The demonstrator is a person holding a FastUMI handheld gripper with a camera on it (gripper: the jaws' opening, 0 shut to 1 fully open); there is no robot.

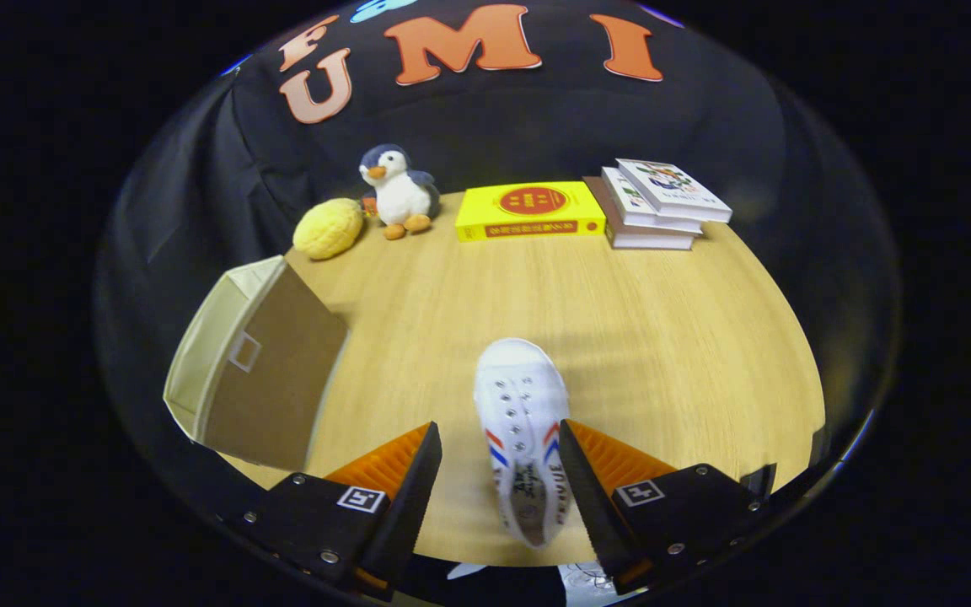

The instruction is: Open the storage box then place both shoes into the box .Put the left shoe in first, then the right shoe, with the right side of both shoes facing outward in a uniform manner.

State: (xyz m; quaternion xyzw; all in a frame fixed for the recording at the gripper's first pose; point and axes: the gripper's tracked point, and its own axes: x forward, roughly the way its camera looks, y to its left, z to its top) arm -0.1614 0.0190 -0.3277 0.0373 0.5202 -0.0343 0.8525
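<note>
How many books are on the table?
4: a yellow book lying flat beside the plush penguin, and a stack of three books right of it, all far beyond the open gripper. More may be hidden.

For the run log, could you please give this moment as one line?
gripper: open, around shoe | shoe: on table | box: open, left of gripper

Hand-held gripper (498,476): two wedge-shaped fingers (405,489) with fine saw-tooth serrations along inner edges. Ribbed panels on the fingers' outer faces. Each finger mounted on a black angular block; silver screws at block corners. One small square black-and-white marker on top of each block. Fingers set wide apart.
</note>
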